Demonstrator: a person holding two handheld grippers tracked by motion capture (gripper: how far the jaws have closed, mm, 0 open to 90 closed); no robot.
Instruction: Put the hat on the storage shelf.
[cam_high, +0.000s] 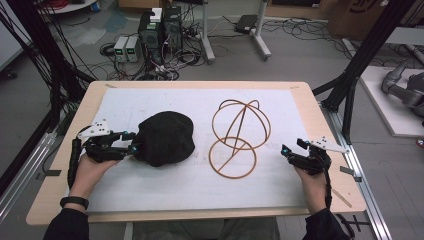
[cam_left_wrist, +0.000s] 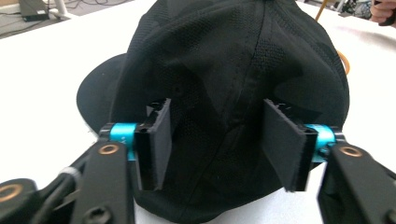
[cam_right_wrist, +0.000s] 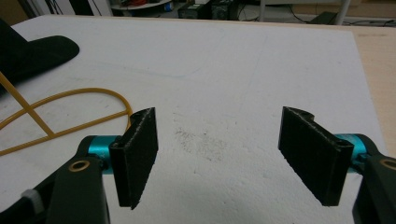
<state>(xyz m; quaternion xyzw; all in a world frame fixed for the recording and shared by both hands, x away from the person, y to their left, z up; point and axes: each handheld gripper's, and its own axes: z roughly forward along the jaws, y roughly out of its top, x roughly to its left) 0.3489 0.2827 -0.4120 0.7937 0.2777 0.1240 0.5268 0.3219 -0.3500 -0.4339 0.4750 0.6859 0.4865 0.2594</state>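
Observation:
A black cap (cam_high: 165, 137) lies on the white mat, left of centre. It looms close in the left gripper view, the cap (cam_left_wrist: 233, 84) with its brim pointing away to the left. My left gripper (cam_high: 134, 143) is open at the cap's left edge, its jaws on either side of the back of the crown (cam_left_wrist: 217, 140). A wire hat stand (cam_high: 239, 137) of golden rings lies on the mat right of the cap. My right gripper (cam_high: 286, 151) is open over bare mat to the right of the stand, with nothing between its jaws (cam_right_wrist: 217, 156). A ring of the stand (cam_right_wrist: 60, 112) curves at that view's left.
The white mat (cam_high: 200, 185) covers most of the wooden table (cam_high: 310, 105). Black frame posts (cam_high: 360, 60) stand at both sides. Computers and cables (cam_high: 160, 35) sit on the floor beyond the far edge. The cap's brim (cam_right_wrist: 37, 51) lies at the top left of the right gripper view.

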